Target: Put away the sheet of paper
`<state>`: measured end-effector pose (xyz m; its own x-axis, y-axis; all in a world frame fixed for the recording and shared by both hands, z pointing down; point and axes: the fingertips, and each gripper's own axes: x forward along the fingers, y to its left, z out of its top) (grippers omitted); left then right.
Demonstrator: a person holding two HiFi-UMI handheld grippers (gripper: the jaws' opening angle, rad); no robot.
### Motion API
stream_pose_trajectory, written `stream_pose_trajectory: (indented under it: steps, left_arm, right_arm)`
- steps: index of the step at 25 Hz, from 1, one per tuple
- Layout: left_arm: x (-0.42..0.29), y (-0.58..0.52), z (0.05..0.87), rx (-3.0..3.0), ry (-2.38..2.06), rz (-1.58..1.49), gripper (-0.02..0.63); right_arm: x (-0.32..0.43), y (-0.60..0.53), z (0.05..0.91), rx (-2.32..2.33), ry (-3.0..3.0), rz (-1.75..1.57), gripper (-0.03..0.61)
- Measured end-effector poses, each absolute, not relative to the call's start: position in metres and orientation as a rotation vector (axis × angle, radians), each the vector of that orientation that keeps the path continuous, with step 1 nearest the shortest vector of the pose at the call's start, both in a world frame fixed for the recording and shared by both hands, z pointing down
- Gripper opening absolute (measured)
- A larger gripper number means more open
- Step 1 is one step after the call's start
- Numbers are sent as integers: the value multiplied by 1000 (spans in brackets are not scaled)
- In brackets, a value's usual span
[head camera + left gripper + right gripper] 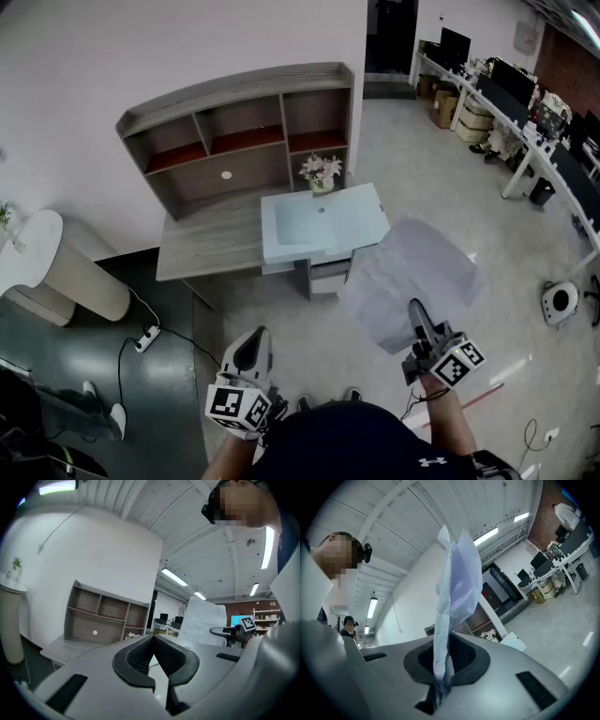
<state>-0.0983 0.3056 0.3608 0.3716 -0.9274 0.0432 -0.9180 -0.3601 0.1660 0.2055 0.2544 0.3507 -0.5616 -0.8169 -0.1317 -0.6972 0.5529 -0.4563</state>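
Observation:
The sheet of paper (412,277) is white and creased; it stands up from my right gripper (415,309), which is shut on its lower edge. In the right gripper view the paper (457,578) rises from between the pads of that gripper (440,663) and curls at the top. My left gripper (251,349) is low at the left, shut, with nothing in it; its pads meet in the left gripper view (153,641), where the paper (204,618) shows to the right. Ahead stands a grey desk (206,239) with an open shelf unit (244,131).
A pale blue mat (323,223) and a small pot of flowers (321,171) lie on the desk, and a drawer unit (328,272) sits below. A round white stand (42,253) and a power strip (145,337) are at the left. Office desks (553,141) line the right.

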Motion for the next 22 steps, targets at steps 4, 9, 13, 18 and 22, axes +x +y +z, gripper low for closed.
stream_pose_trajectory:
  steps: [4,9,13,18,22]
  left_arm:
    - [-94,307,359,2465,-1675,-66,15]
    - [-84,305,360,2453,-1681,-60,15]
    - [-75,306,362,2453,-1684,-49,15]
    - [-67,302,359,2446,-1710,-43,15]
    - [-61,299,360,2428,-1747,-35,15]
  right_arm:
    - [208,256,355,-1233,2458,-528,14]
    - [217,253,356,-1222,2462,-537,14]
    - [224,253,360,-1217,2466,-541,14]
    - [236,250,356,-1211,2465,-516,14]
    - [249,251,358,-1220,2484,-484,14]
